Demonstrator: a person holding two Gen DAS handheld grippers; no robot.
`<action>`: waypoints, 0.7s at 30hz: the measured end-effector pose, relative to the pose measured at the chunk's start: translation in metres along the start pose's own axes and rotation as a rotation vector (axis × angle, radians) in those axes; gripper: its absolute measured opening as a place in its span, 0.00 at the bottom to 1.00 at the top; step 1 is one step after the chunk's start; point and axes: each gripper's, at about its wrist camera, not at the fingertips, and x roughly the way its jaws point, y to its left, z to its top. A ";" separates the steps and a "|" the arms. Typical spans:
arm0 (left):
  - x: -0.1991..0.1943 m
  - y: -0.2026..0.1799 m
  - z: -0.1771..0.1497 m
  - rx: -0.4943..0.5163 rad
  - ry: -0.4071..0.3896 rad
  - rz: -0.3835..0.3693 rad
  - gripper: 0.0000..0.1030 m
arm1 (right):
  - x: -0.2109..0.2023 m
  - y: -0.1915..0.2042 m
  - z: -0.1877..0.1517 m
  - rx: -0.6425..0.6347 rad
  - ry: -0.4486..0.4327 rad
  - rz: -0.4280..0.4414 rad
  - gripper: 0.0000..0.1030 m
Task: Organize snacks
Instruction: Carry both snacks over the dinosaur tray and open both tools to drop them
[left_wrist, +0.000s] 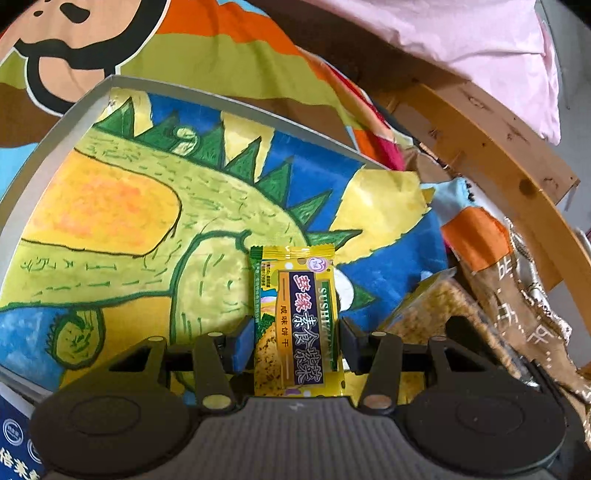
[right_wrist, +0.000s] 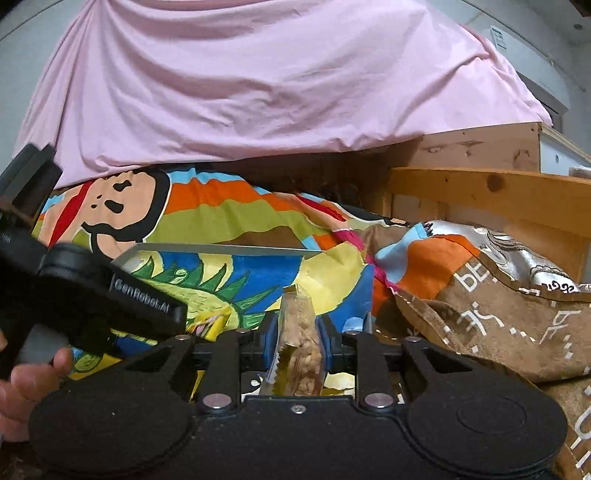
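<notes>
Left gripper (left_wrist: 297, 343) is clamped on a yellow cracker packet (left_wrist: 295, 317), pads pressing both long edges. The packet stands lengthwise between the fingers, top end poking out past them, over the tray (left_wrist: 44, 147). The tray is grey-rimmed, its floor covered by a green dinosaur drawing on blue. Bedsheet (left_wrist: 221, 55) with a cartoon print lies behind the tray. Right of the tray in the left wrist view: a clear snack pack (left_wrist: 424, 306), then a crumpled brown bag (left_wrist: 524, 314) with white lettering, against a wooden frame (left_wrist: 498, 147). Pink cloth (left_wrist: 461, 44) hangs above the frame.

Right wrist view, left edge: a hand (right_wrist: 26, 384) holds the left gripper's body, which sits over the tray's near-left side. Centre: right gripper (right_wrist: 295, 339) has a clear pack of crumbly beige snack (right_wrist: 299, 332) edge-on between its blue pads; the pads look to be touching its sides, so it is held, though loosely by the look of it. The pack is just at the tray's right edge. The brown bag fills the right side, close beside that gripper.
</notes>
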 end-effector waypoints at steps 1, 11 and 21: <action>0.000 0.000 -0.001 0.001 -0.002 -0.001 0.52 | 0.000 -0.001 0.000 0.000 0.002 -0.005 0.33; -0.017 -0.008 0.001 0.022 -0.031 0.037 0.72 | 0.002 -0.010 0.001 0.014 0.026 -0.048 0.76; -0.057 -0.013 -0.003 0.032 -0.077 0.059 0.83 | -0.019 -0.010 0.010 0.033 0.008 0.002 0.94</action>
